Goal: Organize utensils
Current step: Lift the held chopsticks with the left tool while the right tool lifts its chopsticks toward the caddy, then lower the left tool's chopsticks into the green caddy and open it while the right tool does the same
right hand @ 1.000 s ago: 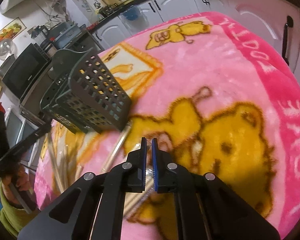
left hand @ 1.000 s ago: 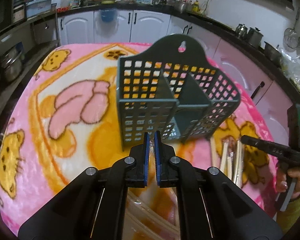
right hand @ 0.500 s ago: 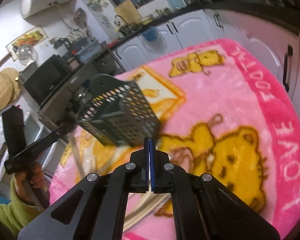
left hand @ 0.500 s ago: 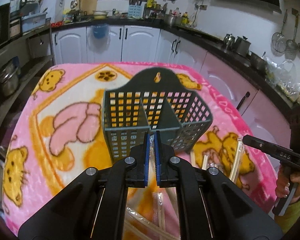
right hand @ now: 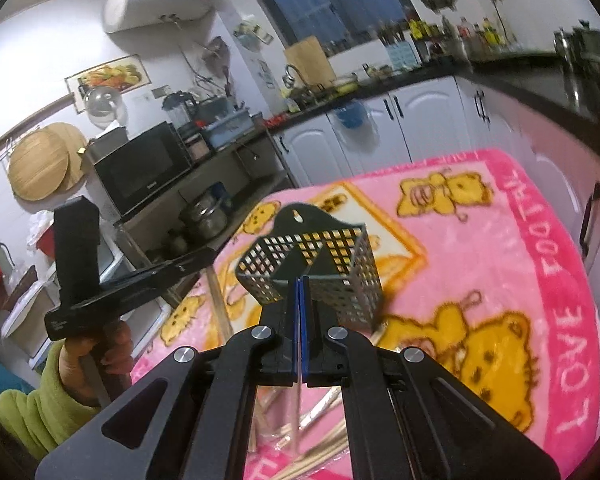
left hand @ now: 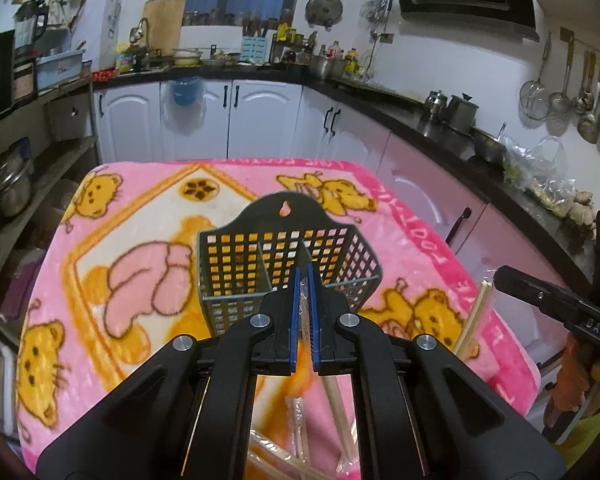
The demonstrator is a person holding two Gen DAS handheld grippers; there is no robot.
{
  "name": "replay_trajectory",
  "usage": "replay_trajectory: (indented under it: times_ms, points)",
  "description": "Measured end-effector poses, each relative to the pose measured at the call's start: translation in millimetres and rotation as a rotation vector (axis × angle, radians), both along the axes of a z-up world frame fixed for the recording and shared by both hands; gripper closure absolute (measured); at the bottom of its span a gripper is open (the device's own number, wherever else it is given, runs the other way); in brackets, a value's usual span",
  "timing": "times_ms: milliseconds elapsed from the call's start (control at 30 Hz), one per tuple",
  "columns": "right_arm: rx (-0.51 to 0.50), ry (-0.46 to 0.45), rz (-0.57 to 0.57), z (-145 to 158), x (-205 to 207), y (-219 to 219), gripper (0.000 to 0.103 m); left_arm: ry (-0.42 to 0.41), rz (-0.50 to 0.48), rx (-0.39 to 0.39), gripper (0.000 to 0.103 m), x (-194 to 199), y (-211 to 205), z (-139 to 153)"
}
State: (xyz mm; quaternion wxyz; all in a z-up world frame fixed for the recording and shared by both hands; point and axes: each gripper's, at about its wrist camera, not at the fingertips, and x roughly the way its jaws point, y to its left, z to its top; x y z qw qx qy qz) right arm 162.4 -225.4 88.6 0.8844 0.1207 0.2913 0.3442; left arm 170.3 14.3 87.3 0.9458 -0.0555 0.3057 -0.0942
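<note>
A wrapped wooden chopstick pair (left hand: 305,312) is clamped in the left hand-held gripper (left hand: 304,304) before the dark grey perforated plastic utensil basket (left hand: 284,264). A thin clear wrapper (right hand: 299,392) is pinched in the right hand-held gripper (right hand: 301,312). The basket is seen upright on the pink bear-print tabletop (left hand: 140,200).

The pink blanket (right hand: 512,240) over the table carries white capitals, "LOVE FOOTAL" as far as legible, along its border right of the right tongs (right hand: 300,320); the other tongs' black body (left hand: 560,304) reads "DAS"; the water heater's (right hand: 156,4) red display is unreadable.
</note>
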Motion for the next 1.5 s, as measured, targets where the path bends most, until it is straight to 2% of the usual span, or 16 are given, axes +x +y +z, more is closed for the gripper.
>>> replay_trajectory:
  times_ms: [233,467,833,1067,1300,1500]
  points:
    - [0.017,-0.053,-0.008,23,-7,1,0.102,-0.024,-0.021,-0.007,0.102,1,-6,14]
    - [0.022,-0.064,-0.034,34,-1,0,0.102,-0.049,-0.046,-0.004,0.102,5,-14,26]
    - [0.037,-0.111,-0.024,61,9,9,0.102,-0.111,-0.047,-0.012,0.102,16,-11,62]
    - [0.04,-0.141,-0.014,89,24,21,0.102,-0.158,-0.039,-0.006,0.102,24,-10,91]
    - [0.062,-0.169,0.007,113,42,35,0.102,-0.21,-0.019,0.042,0.102,36,-10,119]
    - [0.065,-0.175,0.024,125,62,51,0.102,-0.225,-0.013,0.045,0.102,50,-7,123]
